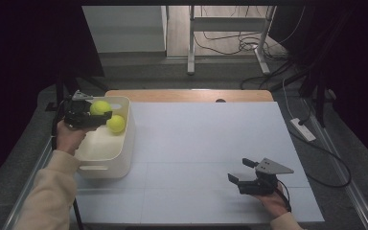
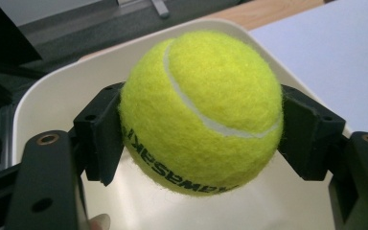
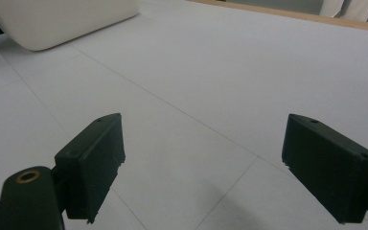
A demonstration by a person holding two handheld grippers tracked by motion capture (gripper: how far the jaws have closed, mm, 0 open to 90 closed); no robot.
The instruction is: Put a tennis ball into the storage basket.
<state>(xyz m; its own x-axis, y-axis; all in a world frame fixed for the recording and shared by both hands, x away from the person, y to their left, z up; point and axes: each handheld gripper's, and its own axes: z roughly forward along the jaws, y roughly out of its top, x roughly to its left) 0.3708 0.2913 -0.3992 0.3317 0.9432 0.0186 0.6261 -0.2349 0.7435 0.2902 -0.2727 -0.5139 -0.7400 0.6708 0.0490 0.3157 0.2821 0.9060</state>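
Dark room w/ black drapes; grey floor (image 1: 139,72), cables (image 1: 230,45), metal table legs (image 1: 190,43) behind.

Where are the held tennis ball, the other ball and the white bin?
held tennis ball (image 2: 201,112): left gripper view, its middle.
other tennis ball (image 1: 116,124): high view, its middle.
white bin (image 1: 106,168): high view, near wall.

Dim room, bright tabletop, soft shadows, slight blur

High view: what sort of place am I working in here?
Probably a lab or recording setup rather than a home: a white-topped table ringed by dark curtains, loose cables on the floor beyond, and a power strip beside the table.
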